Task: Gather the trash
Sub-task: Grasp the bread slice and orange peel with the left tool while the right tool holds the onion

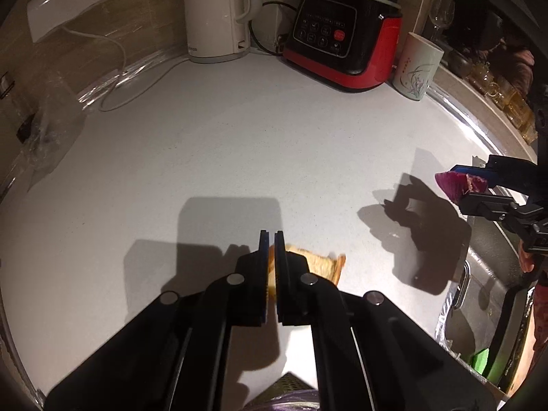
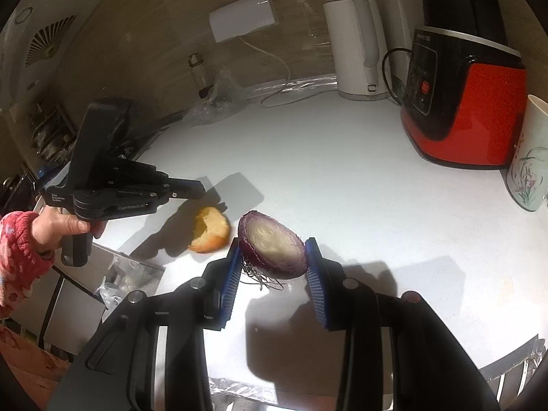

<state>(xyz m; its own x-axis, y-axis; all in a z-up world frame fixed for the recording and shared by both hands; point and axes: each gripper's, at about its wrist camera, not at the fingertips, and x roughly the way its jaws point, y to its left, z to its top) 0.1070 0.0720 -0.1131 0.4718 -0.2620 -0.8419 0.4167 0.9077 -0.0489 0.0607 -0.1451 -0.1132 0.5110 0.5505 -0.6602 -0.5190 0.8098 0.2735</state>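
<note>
Two hand-held grippers: right hand-held gripper [image 2: 274, 257] around onion half [image 2: 272, 250]

A halved red onion [image 2: 274, 250] with purple skin and a pale cut face turned toward the right wrist camera, stringy roots hanging below it, raised off the white counter [image 2: 342, 178]. Near it a torn chunk of bread [image 2: 209, 229] with a golden-brown crust and a pale, soft inside (the crust curls around one edge); whether it rests on the counter or hangs just above it cannot be told. The two pieces are close but not touching
</note>
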